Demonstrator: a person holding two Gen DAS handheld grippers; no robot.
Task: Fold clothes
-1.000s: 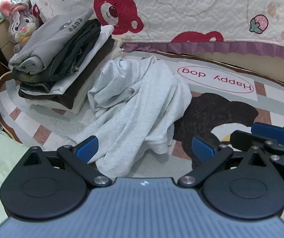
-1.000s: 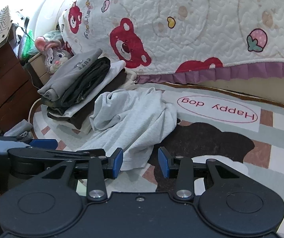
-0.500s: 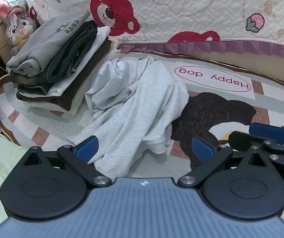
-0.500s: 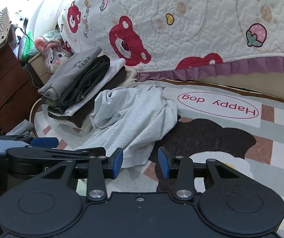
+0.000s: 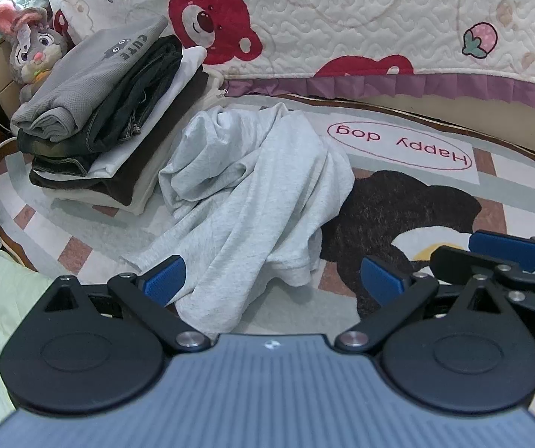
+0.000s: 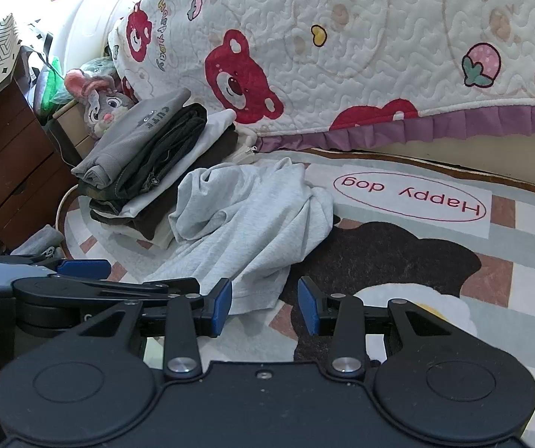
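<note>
- Hovering over the rug, left gripper (image 5: 273,280) has blue pads spread wide, nothing between them; crumpled light grey jersey garment (image 5: 252,194) lies just ahead, its near hem under the left pad's line of sight, contact not clear.
- Right gripper (image 6: 265,302) sits with jaws partly apart, empty, pointing down at the same garment's near edge, not touching as far as visible.
- Both grippers side by side, tilted downward, each showing at the edge of the other's view.
- Garment position: bunched on the cartoon-dog printed rug (image 5: 435,201), leaning against the stack of folded clothes (image 5: 110,112).
- Progress: stack of several items already folded; grey garment unfolded, not yet spread flat; probably grab-and-flatten step next.
- Behind: bear-print quilted bedspread (image 5: 361,18), grey plush rabbit (image 5: 32,48).
</note>
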